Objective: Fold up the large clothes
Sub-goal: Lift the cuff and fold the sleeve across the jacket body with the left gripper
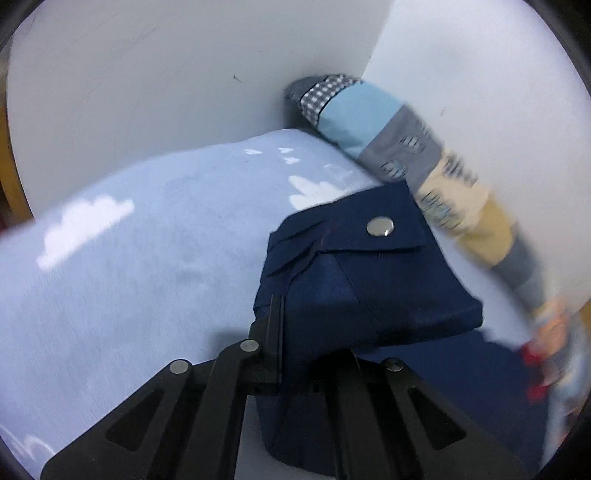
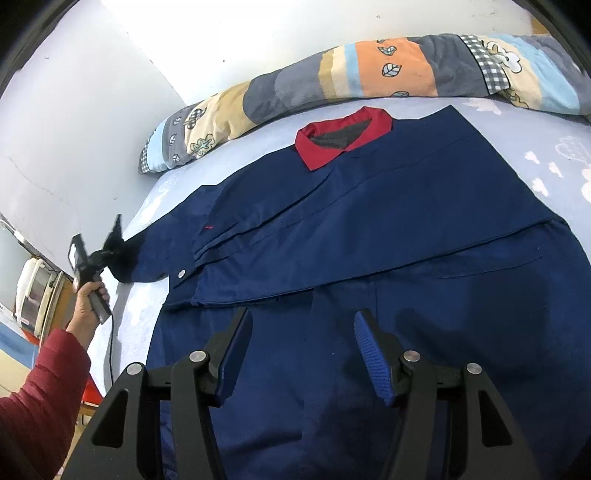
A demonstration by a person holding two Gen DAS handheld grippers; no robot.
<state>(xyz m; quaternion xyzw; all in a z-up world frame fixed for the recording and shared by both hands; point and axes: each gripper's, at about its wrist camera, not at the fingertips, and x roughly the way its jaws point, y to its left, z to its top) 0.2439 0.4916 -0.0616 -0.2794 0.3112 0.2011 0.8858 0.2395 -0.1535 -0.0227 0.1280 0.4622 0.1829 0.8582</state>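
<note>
1. we see a navy jacket (image 2: 369,229) with a red collar (image 2: 341,138) spread flat on a pale blue bedsheet (image 2: 535,147), collar toward the wall.
2. one sleeve is folded across the body; its cuff (image 1: 354,266) with a silver snap button (image 1: 379,226) is pinched in our left gripper (image 1: 295,321), whose fingers are closed on the fabric.
3. from the right wrist view, that left gripper (image 2: 110,251) sits at the bed's left edge, held by a hand (image 2: 88,299) in a red sleeve.
4. our right gripper (image 2: 303,354) hangs over the lower part of the jacket with its fingers (image 2: 371,354) spread apart and nothing between them.
5. a patchwork quilt (image 2: 369,70) lies rolled along the wall (image 2: 258,33), just beyond the collar.
</note>
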